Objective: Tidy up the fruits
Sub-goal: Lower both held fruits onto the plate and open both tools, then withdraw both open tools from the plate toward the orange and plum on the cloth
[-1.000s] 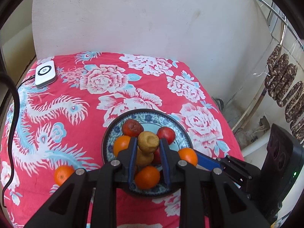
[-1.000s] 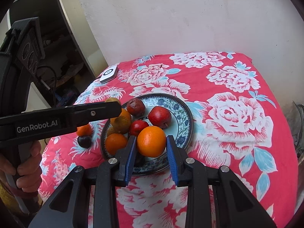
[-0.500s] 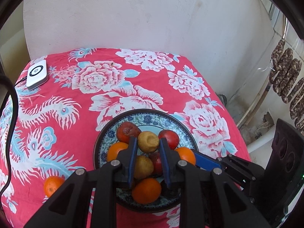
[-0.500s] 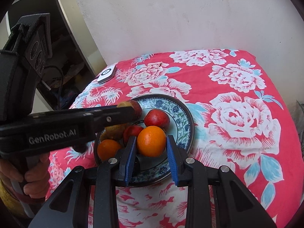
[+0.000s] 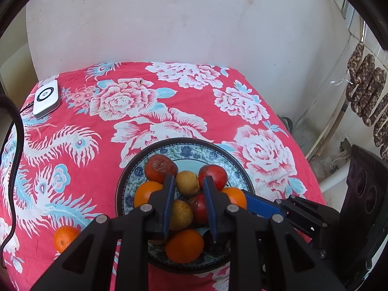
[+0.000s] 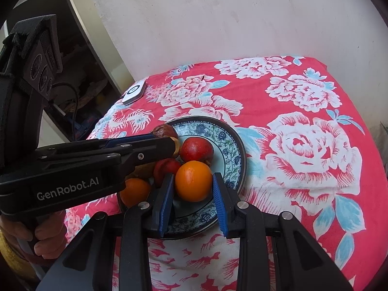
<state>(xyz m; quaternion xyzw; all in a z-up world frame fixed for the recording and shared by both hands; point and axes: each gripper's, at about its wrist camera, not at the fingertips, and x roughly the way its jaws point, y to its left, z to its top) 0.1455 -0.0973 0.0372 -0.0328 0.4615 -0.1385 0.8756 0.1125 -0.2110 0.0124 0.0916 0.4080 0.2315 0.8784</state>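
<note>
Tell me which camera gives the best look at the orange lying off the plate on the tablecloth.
The left wrist view. There the loose orange lies in plain sight on the red floral tablecloth, left of the plate. In the right wrist view the left gripper and the hand holding it cover that spot, so it cannot be seen.

From my right wrist view, the left gripper (image 6: 175, 145) covers the plate's (image 6: 238, 150) left side; I can't tell whether it touches the yellow fruit (image 6: 177, 147).
</note>
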